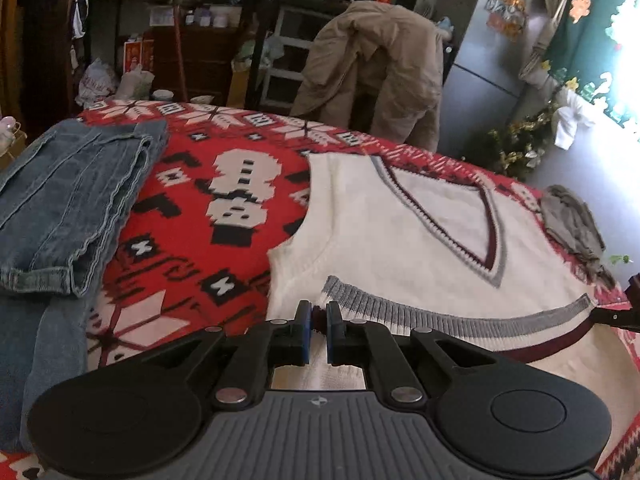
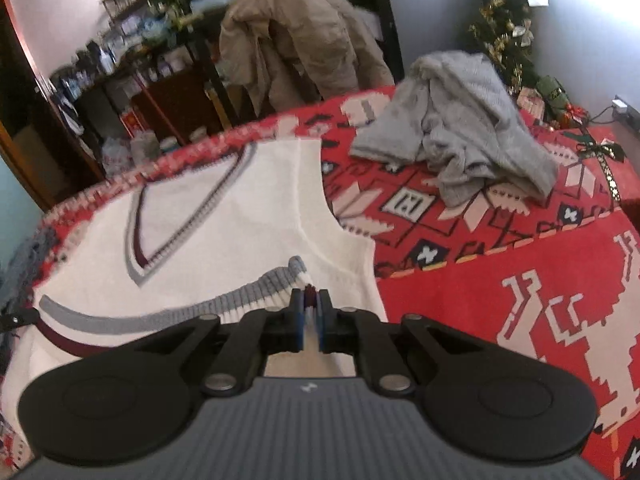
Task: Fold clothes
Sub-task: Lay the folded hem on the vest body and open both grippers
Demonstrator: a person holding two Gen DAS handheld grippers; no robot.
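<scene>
**Both grippers pinch the vest's striped hem**

At the left edge of the red patterned blanket (image 1: 256, 152) lies a pair of folded blue jeans (image 1: 76, 200), flat and well apart from the vest. A second piece of blue denim (image 1: 44, 344) sits below it at the near left corner, running under the gripper body.

Next comes the left gripper (image 1: 318, 320), its blue-padded jaws pressed together on the left end of the ribbed hem (image 1: 440, 320) of the white knit vest (image 1: 392, 240). The hem (grey, white and maroon bands) is lifted off the blanket and lies over the vest's lower body, sagging in a curve between the two grips. The vest itself lies face up in the middle of the blanket, its V-neck toward the far edge, trimmed in grey and maroon.

At the other end of the hem, the right gripper (image 2: 310, 304) is likewise closed, with the maroon and white rib of the hem bunched between its pads. In the left wrist view only a dark tip of it shows at the right margin.

Further right, near the far right corner of the blanket, a crumpled grey sweater (image 2: 460, 128) rests in a heap, apart from the vest.

Beyond the far edge, a tan jacket (image 2: 288, 36) hangs over a chair, with cluttered shelves to its left.
</scene>
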